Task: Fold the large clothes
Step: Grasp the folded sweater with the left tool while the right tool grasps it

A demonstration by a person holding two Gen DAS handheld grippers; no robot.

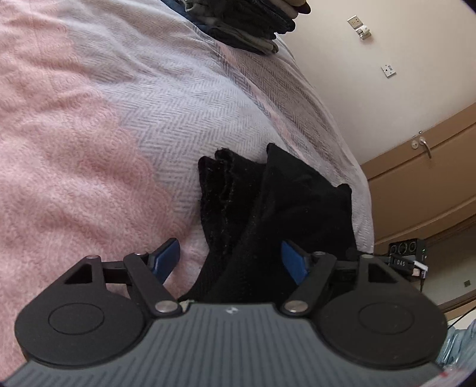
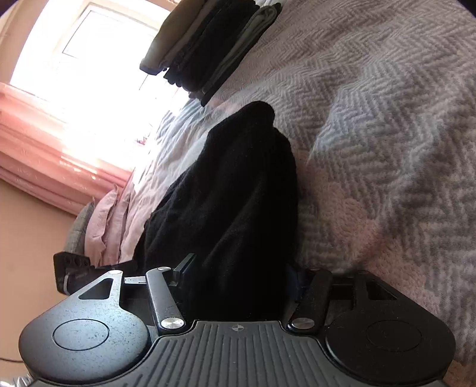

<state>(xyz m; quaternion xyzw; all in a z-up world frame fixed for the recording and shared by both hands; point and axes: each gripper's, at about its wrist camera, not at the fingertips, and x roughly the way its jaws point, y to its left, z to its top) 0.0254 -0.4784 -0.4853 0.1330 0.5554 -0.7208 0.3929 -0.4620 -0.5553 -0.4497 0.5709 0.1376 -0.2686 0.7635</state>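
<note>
**A:** Left wrist view first — the left gripper [image 1: 235, 259] has its blue pads [image 1: 166, 256] spread wide. The black garment [image 1: 267, 202] runs up between them, touching the right pad only, so I'd call it open, nothing pinched. The cloth lies straight ahead, long axis pointing away from the gripper across the herringbone bedspread [image 1: 178, 119], its far end bunched near the bed's right edge. A folded stack of clothes [image 1: 247, 26] sits far off.

**B:** And the right wrist view?

**A:** Different story — the right gripper [image 2: 238, 285] has the black garment [image 2: 232, 193] filling the gap between its fingers and draping forward along the same line. Looks clamped on the cloth, though the pads are mostly buried. The stack [image 2: 208, 50] is far ahead, window behind it.

**B:** So the right one's nearer?

**A:** It's on it, I reckon. The left would just need to close where it is.
</note>
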